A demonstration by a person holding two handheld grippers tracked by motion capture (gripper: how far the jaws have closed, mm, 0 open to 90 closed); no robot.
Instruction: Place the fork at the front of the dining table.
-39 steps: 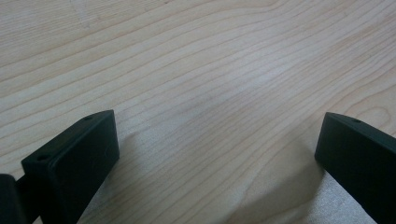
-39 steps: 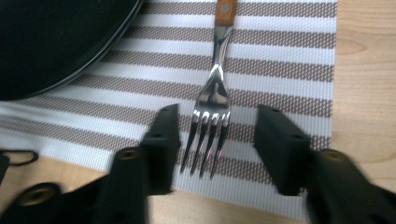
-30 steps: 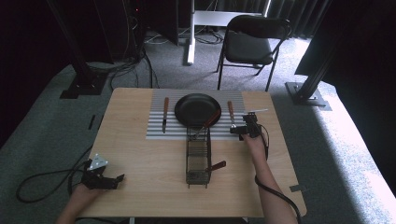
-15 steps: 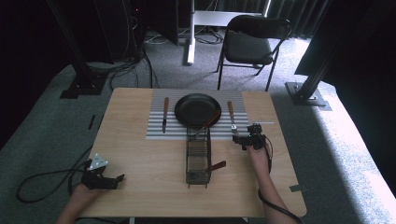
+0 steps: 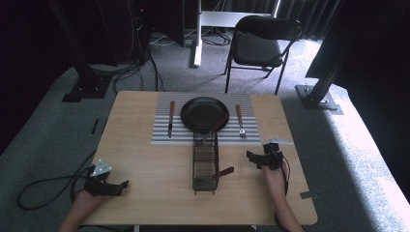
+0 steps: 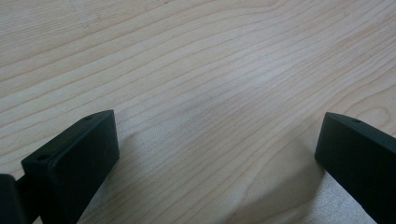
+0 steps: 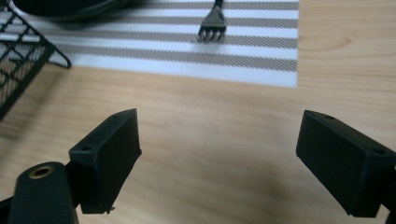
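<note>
Two grippers flank the wire rack [image 5: 205,162] in the high view, left gripper [image 5: 113,185] near the wooden table's [image 5: 145,159] front-left edge, right gripper [image 5: 255,157] right of the rack; a brown-handled utensil in the rack is hard to identify. Left gripper view: jaws spread wide over bare pale woodgrain, both cut off by the frame. Right gripper view: jaws wide, empty; beyond them the striped mat [image 7: 261,51], fork [image 7: 213,22] tines, rack corner [image 7: 23,60] cropped.

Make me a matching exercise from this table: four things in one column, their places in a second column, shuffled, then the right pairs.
Things:
1. knife
2. fork
3. black plate
4. wire basket

Places:
A. middle of the striped mat
B. on the bare wood, near side of the mat
C. left part of the mat
D. right part of the mat

Pairs: 1-C, 2-D, 3-A, 4-B
</note>
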